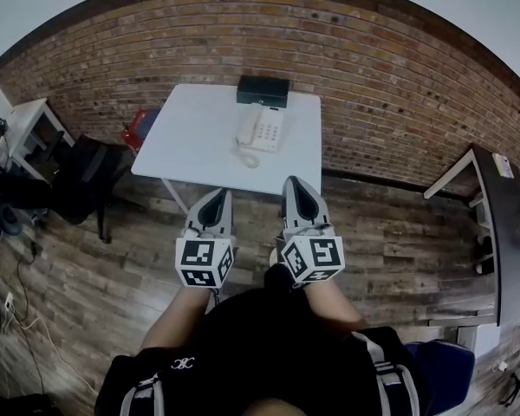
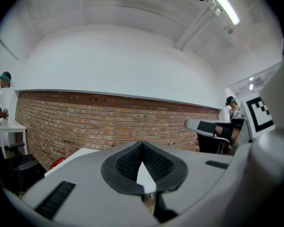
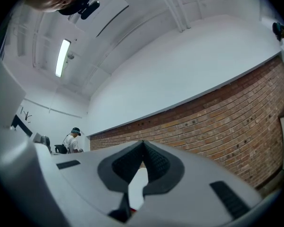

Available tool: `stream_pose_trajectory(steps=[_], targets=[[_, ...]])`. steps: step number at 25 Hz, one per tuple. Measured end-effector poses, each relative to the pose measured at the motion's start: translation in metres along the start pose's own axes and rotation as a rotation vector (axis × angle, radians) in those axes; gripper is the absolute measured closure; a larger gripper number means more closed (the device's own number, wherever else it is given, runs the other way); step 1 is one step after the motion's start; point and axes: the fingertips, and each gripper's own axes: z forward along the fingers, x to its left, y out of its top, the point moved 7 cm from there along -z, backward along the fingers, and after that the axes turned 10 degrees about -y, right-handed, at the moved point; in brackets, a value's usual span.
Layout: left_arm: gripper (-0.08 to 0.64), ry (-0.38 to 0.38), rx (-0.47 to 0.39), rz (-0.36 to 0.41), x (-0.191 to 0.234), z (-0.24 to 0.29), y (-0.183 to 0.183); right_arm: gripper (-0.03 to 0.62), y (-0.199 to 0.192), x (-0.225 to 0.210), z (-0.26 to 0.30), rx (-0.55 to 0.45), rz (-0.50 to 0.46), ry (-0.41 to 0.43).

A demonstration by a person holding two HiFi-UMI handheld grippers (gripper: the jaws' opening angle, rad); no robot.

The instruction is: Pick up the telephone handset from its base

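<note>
White handset point(image 1: 247, 126) beyond left tongs point(image 1: 217, 194), right tongs point(image 1: 295, 182)

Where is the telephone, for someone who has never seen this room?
Find the brick wall; a white table stands before it. Near the table's far edge sits the white telephone, its handset resting on the base. Its only neighbour is a black box just behind it; the telephone is the pale one with a keypad.

White plastic telephone handset point(image 1: 247, 126) seated in cradle, left side of white push-button base point(image 1: 269, 130) (coiled cord point(image 1: 245, 156) looped at near edge); location: white table point(image 1: 191, 141), far centre.
</note>
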Motion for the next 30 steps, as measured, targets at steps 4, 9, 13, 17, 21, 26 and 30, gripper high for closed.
stream_pose_trajectory(steps=[4, 9, 13, 17, 21, 26, 30], targets=[[0.560, -0.018, 0.020, -0.009, 0.014, 0.033, -0.004, 0.594, -0.010, -0.017, 0.029, 0.017, 0.011, -0.026], [0.560, -0.026, 0.048, -0.023, 0.029, 0.075, -0.005, 0.594, -0.019, -0.038, 0.068, 0.042, 0.020, -0.038], [0.560, -0.019, 0.064, -0.030, 0.043, 0.108, 0.001, 0.594, -0.021, -0.051, 0.101, 0.063, 0.028, -0.032], [0.561, -0.005, 0.084, -0.043, 0.056, 0.141, 0.002, 0.594, -0.027, -0.066, 0.137, 0.089, 0.034, -0.021], [0.560, 0.018, 0.110, -0.063, 0.068, 0.176, 0.001, 0.594, -0.034, -0.084, 0.174, 0.124, 0.042, -0.005], [0.560, 0.048, 0.114, -0.076, 0.087, 0.222, 0.010, 0.594, -0.030, -0.104, 0.224, 0.134, 0.034, 0.019], [0.560, 0.063, 0.114, -0.082, 0.097, 0.260, 0.015, 0.594, -0.030, -0.125, 0.258, 0.151, 0.023, 0.030]])
